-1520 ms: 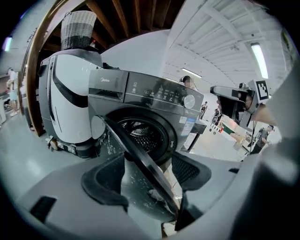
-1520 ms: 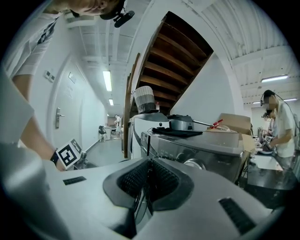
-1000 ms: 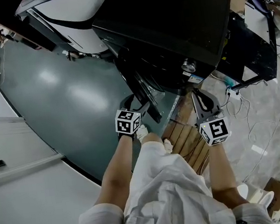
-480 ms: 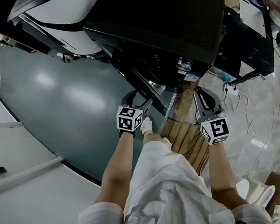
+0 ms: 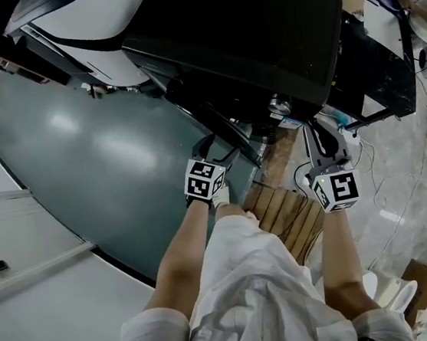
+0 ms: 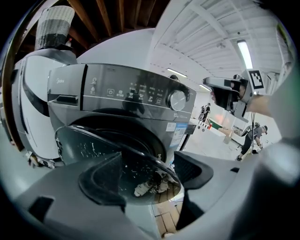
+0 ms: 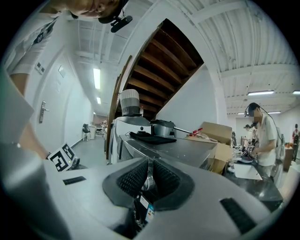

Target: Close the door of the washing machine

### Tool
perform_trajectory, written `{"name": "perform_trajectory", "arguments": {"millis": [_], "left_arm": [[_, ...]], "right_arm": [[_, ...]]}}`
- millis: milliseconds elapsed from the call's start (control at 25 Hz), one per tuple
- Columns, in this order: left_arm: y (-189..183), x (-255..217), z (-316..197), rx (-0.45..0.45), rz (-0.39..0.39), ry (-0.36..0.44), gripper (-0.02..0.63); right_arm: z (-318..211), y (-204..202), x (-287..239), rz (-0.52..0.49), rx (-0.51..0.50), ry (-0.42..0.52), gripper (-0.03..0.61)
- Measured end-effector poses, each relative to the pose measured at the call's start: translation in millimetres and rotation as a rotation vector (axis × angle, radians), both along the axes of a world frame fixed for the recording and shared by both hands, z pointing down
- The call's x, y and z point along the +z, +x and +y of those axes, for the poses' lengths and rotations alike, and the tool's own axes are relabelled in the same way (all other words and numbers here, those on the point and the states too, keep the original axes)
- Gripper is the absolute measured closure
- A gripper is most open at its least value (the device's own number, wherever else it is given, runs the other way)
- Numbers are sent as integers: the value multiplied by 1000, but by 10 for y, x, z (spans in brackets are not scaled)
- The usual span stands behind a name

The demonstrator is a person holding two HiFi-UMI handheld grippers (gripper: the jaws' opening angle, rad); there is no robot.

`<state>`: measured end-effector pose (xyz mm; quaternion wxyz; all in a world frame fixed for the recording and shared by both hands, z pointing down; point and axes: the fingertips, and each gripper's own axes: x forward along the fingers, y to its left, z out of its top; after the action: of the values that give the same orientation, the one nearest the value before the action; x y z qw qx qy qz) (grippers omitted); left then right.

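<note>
Head view puts you over a wide grey-green floor (image 5: 95, 149), facing the dark washing machine (image 5: 259, 37). It is the biggest thing before you, and it sits on wooden slats (image 5: 284, 211).

Agreed, and its door (image 5: 231, 137) stands swung out toward you, seen edge-on from above, not yet closed. It juts from the machine's front between your two arms, nearer your left.

Your left gripper (image 6: 147, 175) is released. In the left gripper view its jaws stand well apart, and the door's round glass fills the space between and ahead of them. Whether either pad touches the glass cannot be told.

Above that glass you look at the control panel (image 6: 126, 89) and its silver dial (image 6: 177, 100). Your right gripper (image 7: 149, 178) hangs off to the right of the door, near the machine's front corner and apart from the door.

Yes, and that one is clenched on nothing. In the right gripper view the ribbed pads (image 7: 131, 179) nearly meet, leaving a thin slit with only a silvery bit of the machine's front showing through it.
</note>
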<state>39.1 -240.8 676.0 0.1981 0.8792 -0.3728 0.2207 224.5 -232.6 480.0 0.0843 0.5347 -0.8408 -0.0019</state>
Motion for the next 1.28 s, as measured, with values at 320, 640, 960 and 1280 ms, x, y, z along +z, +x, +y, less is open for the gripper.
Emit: {"name": "perform_trajectory", "arguments": {"millis": [320,640,960,1280], "left_arm": [[167,18,-164,15,-38,28,275],[310,33,-339,-16,-53,48,275],[409,82,-470,3,-62,57,275],[424,50,-559,-16,-67,88,278]], "right_arm": [[-287,9,-162,21,6,34,538],[-504,-70,-309,-3,-6,65,514],[-638,-96,-293,-20,6,61,479],[-759,-190,-218,10,-22,36,433]]}}
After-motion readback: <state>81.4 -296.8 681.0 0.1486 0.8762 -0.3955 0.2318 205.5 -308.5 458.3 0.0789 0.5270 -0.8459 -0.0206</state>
